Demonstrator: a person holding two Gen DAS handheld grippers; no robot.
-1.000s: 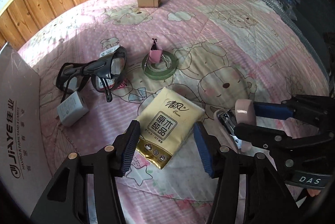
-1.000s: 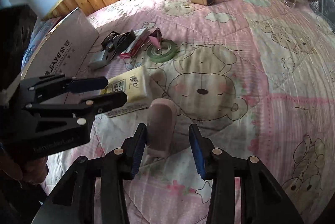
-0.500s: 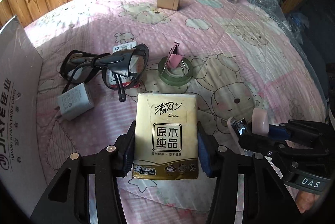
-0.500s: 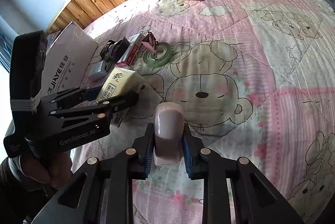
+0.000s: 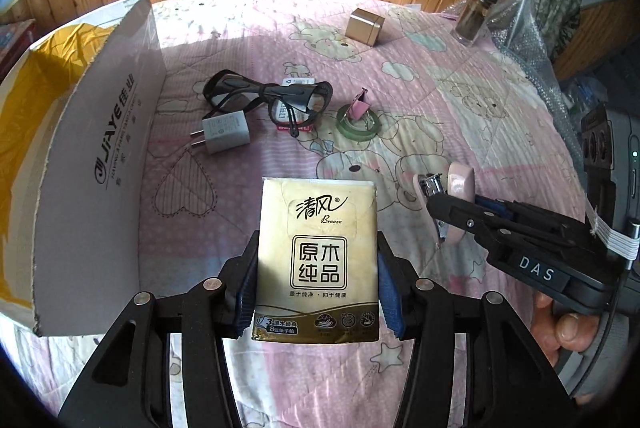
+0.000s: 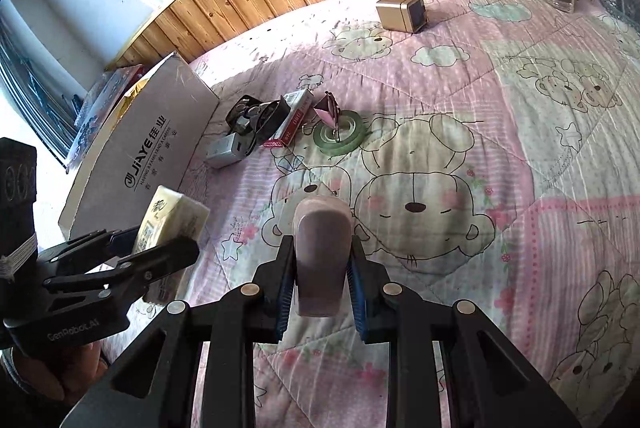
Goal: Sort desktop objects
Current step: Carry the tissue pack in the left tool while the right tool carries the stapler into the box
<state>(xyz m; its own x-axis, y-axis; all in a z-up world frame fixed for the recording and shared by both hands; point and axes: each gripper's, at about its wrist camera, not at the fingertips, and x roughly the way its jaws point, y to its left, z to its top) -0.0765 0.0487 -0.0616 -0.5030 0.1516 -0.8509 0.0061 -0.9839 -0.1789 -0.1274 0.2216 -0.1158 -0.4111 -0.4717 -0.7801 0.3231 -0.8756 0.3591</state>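
Left gripper (image 5: pixel 318 280) clamped on tissue pack (image 5: pixel 318 248), right gripper (image 6: pixel 320 292) on pink stapler (image 6: pixel 322 252), both lifted near cardboard box (image 5: pixel 96 164); glasses (image 5: pixel 268 96), charger (image 5: pixel 224 132), tape roll (image 5: pixel 358 120) left unsorted on quilt (image 5: pixel 460 100).

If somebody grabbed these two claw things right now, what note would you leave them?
Left claw: shut on the tissue pack, lifted off the quilt beside the cardboard box.
Right claw: just closed on the pink stapler.
Not yet boxed: sunglasses, charger, red packet, green tape roll with pink clip, gold tin, glass jar.
Left: both held items, then those.
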